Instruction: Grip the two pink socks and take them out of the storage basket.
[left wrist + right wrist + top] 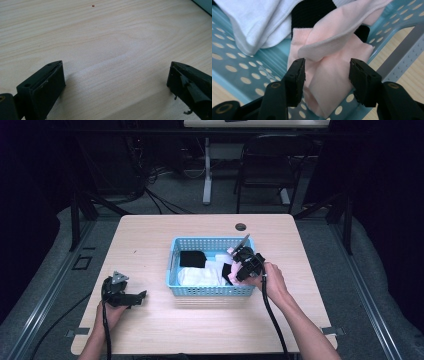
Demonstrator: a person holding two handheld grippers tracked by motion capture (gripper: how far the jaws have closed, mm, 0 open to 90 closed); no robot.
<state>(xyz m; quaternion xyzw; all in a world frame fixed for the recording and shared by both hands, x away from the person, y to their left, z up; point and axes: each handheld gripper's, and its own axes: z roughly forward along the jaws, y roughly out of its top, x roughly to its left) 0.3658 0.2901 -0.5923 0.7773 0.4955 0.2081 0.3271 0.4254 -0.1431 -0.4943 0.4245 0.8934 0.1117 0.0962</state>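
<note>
A light blue perforated basket point(210, 291) stands in the middle of the wooden table point(150, 240). In it lie a white cloth point(199, 276), a black cloth point(192, 259) and a pale pink cloth point(230, 251). My right gripper point(234, 272) reaches into the basket's right end. In the right gripper view it is open point(327, 71), its jaws on either side of the folded pink cloth point(337, 50), with the white cloth point(257, 22) and black cloth point(312, 12) beyond. My left gripper point(141, 296) rests open on the table left of the basket, over bare wood point(116, 75).
A round cable hole point(240, 226) sits near the table's far edge. Behind the table a black chair point(267, 165) and a desk leg point(207, 175) stand on the floor. Bare tabletop lies left of and in front of the basket.
</note>
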